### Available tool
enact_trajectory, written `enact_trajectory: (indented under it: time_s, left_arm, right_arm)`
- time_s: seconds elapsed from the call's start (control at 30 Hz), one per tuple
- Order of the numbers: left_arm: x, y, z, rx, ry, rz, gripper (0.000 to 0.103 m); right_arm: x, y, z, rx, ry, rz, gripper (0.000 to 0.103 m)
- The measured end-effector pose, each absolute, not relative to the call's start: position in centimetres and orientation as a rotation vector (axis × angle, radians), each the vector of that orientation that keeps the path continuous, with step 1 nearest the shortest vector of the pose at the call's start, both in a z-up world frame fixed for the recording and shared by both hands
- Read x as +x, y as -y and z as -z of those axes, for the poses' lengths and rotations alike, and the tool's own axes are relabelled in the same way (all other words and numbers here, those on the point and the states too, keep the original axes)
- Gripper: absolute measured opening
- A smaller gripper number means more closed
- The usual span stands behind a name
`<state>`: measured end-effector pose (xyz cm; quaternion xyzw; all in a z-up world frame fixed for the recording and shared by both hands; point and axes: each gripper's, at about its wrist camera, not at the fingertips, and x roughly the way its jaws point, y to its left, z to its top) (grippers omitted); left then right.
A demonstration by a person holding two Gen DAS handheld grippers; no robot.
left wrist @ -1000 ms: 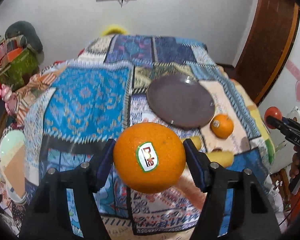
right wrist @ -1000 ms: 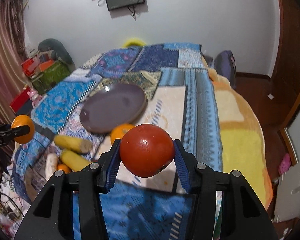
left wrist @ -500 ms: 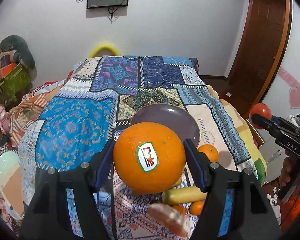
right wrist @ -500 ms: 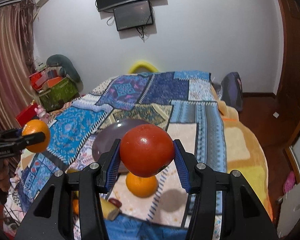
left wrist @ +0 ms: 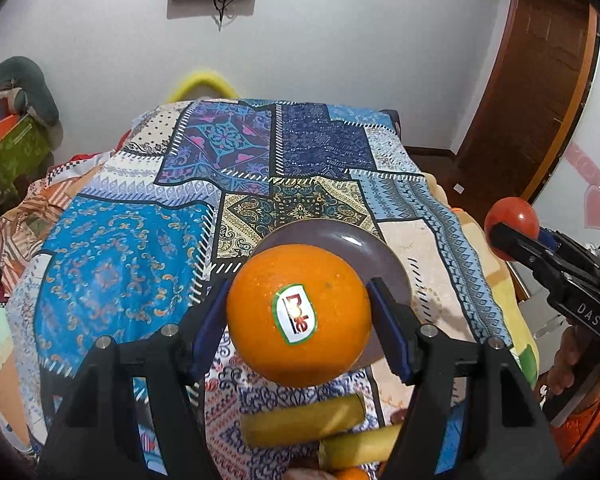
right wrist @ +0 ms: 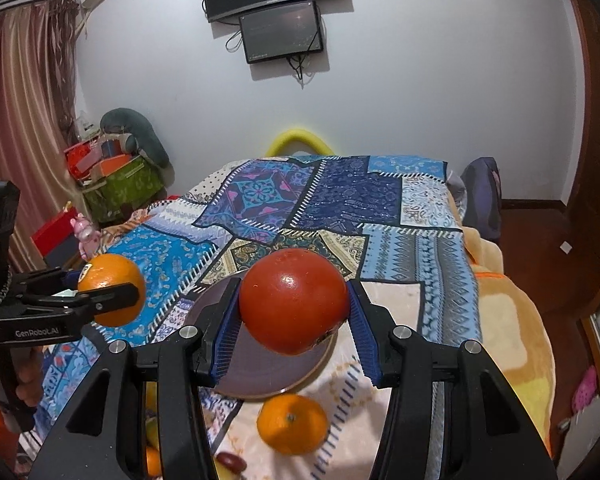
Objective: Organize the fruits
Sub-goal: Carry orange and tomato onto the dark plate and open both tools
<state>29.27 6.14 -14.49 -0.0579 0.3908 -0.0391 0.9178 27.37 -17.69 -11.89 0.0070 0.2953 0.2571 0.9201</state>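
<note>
Orange (left wrist: 299, 316), sticker facing camera, clamped in left gripper (left wrist: 299, 320); right gripper (right wrist: 293, 312) clamps tomato (right wrist: 293, 301)

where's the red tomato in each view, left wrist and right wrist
Left wrist: the red tomato sits at the far right edge, clamped in the right gripper.
Right wrist: it fills the centre, gripped between the blue pads.
Shared landmark: the dark plate on the patchwork blanket, just beyond the held fruit in both.
</note>
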Motion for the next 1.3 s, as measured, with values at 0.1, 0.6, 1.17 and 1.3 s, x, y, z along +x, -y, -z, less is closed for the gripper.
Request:
enact_trajectory:
  time_s: [0.1, 0.6, 1.17, 1.3]
  left_arm:
    - [30.6, -6.2, 15.5, -0.114, -0.819, 0.073, 0.068]
    - [35.7, -6.8, 19.4, -0.109, -0.880, 0.084, 0.068]
    - [38.9, -6.4, 23.3, -0.088, -0.995, 0.101, 0.068]
    - [39.3, -6.5, 24.1, -0.097, -1.031, 0.100, 0.068]
  right_arm:
    - [28.5, 16.9, 12.6, 0.003, -0.621, -0.538, 0.047]
    - [33.9, 13.7, 17.0, -0.099, -0.729, -0.549, 0.047]
    - [37.1, 11.4, 20.8, -0.188, -0.862, -0.584, 0.047]
    - [37.3, 11.2, 21.4, -0.192, -0.884, -0.591, 0.048]
